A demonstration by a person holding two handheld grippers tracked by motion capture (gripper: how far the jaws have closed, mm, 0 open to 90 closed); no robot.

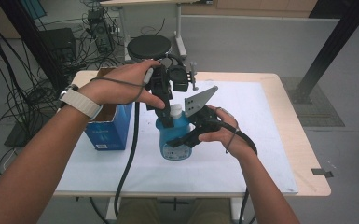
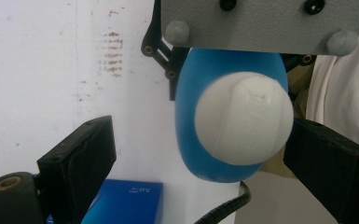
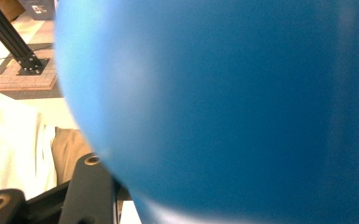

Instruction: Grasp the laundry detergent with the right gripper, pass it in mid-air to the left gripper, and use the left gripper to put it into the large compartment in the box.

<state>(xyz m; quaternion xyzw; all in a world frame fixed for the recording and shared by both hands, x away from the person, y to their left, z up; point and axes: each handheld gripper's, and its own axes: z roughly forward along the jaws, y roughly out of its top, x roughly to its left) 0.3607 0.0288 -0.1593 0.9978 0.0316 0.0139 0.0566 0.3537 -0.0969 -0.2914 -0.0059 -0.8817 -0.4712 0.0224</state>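
On the white counter (image 1: 261, 140), right tool (image 1: 186, 140) clamps the blue bottle (image 1: 177, 140); left tool (image 1: 167, 119), jaws apart, should close squarely around the white cap (image 2: 244, 119).

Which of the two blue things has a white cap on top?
The blue bottle in the middle of the table, clamped by the right gripper. Its white cap sets it apart from the blue box at the left, which is open-topped.
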